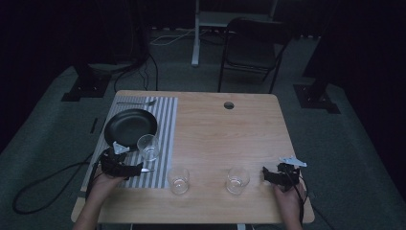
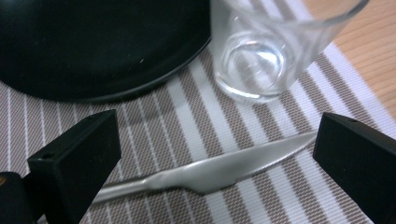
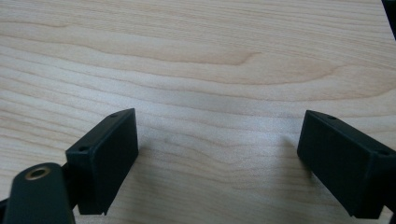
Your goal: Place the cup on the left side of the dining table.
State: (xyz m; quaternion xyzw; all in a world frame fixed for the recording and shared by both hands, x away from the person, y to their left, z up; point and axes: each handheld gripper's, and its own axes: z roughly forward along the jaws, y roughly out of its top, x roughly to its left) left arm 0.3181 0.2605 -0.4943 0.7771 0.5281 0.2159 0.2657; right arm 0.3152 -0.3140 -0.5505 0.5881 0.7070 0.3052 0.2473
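Observation:
A silver knife (image 2: 210,170) lies flat on the striped placemat (image 2: 187,112), between the wide-apart jaws of my open left gripper (image 2: 212,163). Just past it stand a clear glass (image 2: 261,56) and a black plate (image 2: 93,46). From above, the left gripper (image 1: 136,169) sits at the mat's near edge, with the knife's tip (image 1: 147,170) poking out, below the glass (image 1: 148,146) and plate (image 1: 130,126). My right gripper (image 1: 265,175) rests open at the table's near right, over bare wood (image 3: 210,70) with nothing between its jaws.
Two more clear glasses (image 1: 178,180) (image 1: 237,180) stand near the front edge between the grippers. A fork (image 1: 136,102) lies at the mat's far end. A cable hole (image 1: 229,105) is at the table's back. A chair (image 1: 253,48) stands beyond the table.

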